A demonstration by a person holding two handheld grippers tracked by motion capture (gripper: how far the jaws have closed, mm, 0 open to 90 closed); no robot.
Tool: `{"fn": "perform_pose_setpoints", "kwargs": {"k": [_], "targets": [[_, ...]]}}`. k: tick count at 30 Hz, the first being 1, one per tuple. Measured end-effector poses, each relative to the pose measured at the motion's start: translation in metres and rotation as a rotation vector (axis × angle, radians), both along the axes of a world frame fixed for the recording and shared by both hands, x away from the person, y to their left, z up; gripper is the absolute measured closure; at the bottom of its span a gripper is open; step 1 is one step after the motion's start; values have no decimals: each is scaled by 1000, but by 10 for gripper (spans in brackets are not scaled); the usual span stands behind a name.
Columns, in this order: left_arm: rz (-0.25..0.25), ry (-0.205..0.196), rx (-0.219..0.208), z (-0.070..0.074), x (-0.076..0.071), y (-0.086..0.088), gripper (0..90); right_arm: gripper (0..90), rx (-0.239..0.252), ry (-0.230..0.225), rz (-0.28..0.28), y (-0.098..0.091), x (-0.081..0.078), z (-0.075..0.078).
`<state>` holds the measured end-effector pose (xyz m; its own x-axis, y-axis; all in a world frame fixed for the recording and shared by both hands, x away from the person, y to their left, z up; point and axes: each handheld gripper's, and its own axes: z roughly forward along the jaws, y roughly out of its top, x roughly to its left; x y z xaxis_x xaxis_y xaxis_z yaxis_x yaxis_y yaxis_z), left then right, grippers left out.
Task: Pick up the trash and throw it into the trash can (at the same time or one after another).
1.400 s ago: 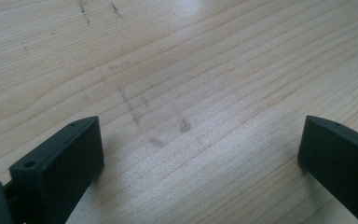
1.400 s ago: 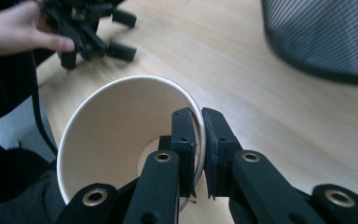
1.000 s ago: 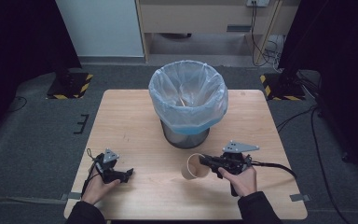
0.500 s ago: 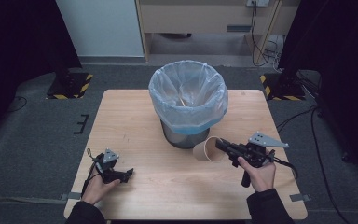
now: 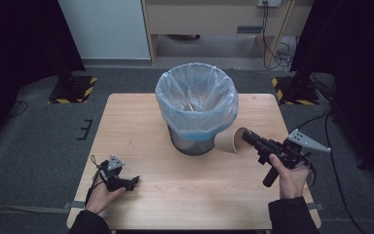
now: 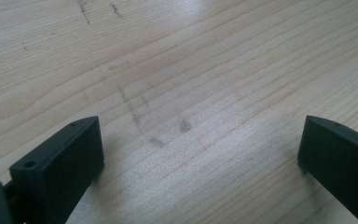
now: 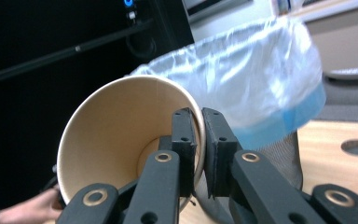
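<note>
The paper cup point(image 5: 233, 141) is lying on its side in the air just beside the lined bin point(image 5: 196, 108), its wall pinched between the closed jaws of the right claw point(image 5: 247, 138). The left claw point(image 5: 134, 181) is resting wide open and holding nothing on the counter point(image 5: 141, 122), well apart.

The bin point(image 5: 196, 109) stands mid-bench point(image 5: 141, 122). The cup point(image 5: 233, 141) hangs just right of it, on the right gripper point(image 5: 250, 139); the left gripper point(image 5: 126, 183) rests front-left.
</note>
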<state>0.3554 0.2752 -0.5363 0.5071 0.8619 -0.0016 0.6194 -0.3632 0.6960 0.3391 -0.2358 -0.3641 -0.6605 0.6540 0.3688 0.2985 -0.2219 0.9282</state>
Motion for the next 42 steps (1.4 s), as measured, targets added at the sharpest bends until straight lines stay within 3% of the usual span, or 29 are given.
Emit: {"fn": "perform_pose_setpoints", "kwargs": {"k": [12,22,31,35,42], "targets": [[-1,0,0,0,0,0,0,846,100,-89,-65,-11,-2,31],[-1,0,0,0,0,0,0,846,143,-133,-103,-2,13,51],[-1,0,0,0,0,0,0,846,153,-179,-156,9,31,73],[-1,0,-1,0,0,0,0,846,136,-199,-178,17,43,85],[-2,0,-2,0,0,0,0,846,115,-198,-205,32,65,96]]}}
